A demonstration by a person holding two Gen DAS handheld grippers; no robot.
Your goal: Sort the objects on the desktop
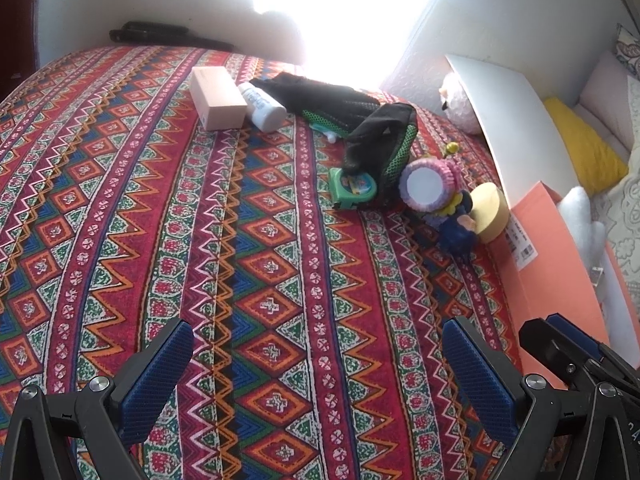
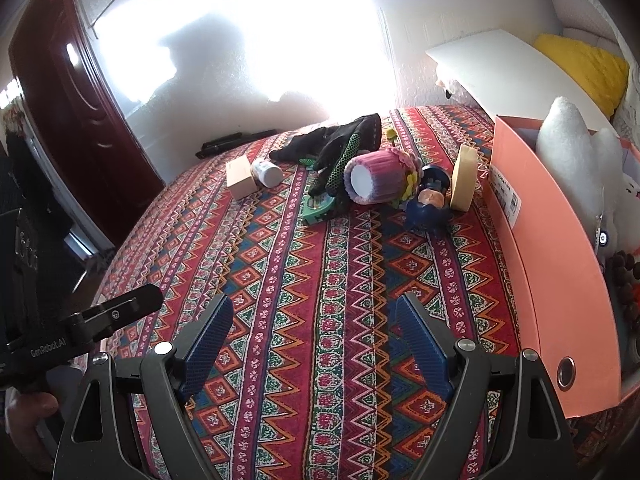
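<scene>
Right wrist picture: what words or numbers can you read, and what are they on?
"GenRobot.AI" on the black left gripper at the left edge.
White sticker on the orange box: barcode and print, too small to read.
White bottle: label blurred, unreadable.
Green toy: picture only, blurred.

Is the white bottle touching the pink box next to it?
Touching. In the left wrist view the white bottle lies right against the long side of the pink box, with no cloth showing between them. The right wrist view agrees.
</scene>
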